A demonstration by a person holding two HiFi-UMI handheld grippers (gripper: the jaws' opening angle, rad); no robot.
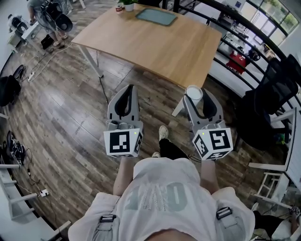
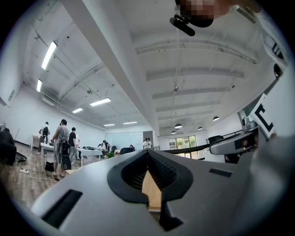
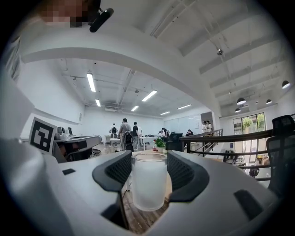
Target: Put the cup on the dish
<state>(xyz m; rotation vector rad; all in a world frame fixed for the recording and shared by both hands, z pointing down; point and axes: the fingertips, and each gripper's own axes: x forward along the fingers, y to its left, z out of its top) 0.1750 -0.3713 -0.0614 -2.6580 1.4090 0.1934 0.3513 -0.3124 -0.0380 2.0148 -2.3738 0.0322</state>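
A frosted white cup (image 1: 193, 93) stands upright between the jaws of my right gripper (image 1: 194, 97), which is shut on it; in the right gripper view the cup (image 3: 149, 181) fills the gap of that gripper (image 3: 149, 173). My left gripper (image 1: 126, 96) is shut with nothing in it, held over the wooden floor; in the left gripper view its jaws (image 2: 148, 177) meet tip to tip. The teal dish (image 1: 156, 17) lies on the far part of the wooden table (image 1: 155, 44), well ahead of both grippers.
A small potted plant (image 1: 128, 4) and a little can stand at the table's far left corner. Black railing (image 1: 244, 35) and dark office chairs (image 1: 275, 89) line the right. White table legs (image 1: 91, 61) reach the floor ahead left. A person stands by a stroller at top left.
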